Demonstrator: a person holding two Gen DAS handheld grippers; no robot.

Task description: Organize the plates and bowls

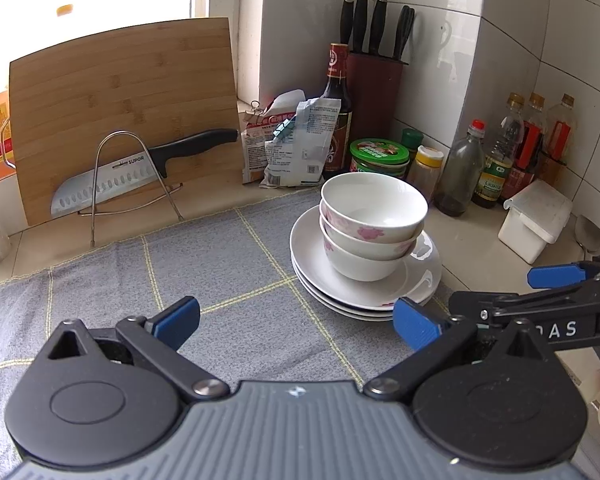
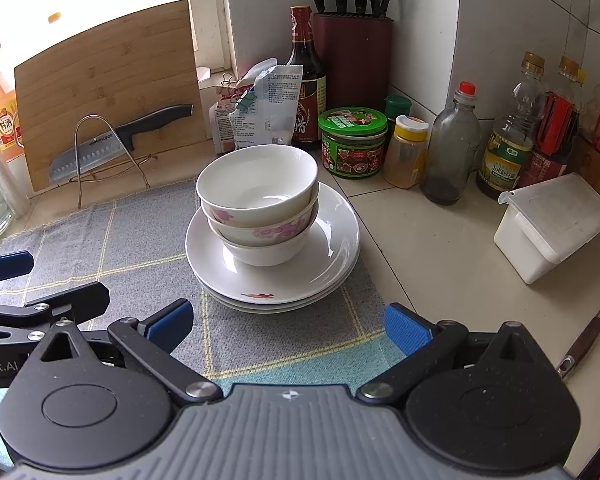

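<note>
Three nested floral white bowls point(image 2: 258, 204) sit atop three stacked plates point(image 2: 336, 240).

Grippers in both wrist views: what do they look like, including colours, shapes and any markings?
Both match. The left gripper and right gripper have black linkage arms with silver pivot bolts, blue textured finger pads, two round black housings and a ribbed grey centre plate carrying a small white mark. White lettering runs along the side of each body, only partly readable. No cables or sleeves show.
</note>
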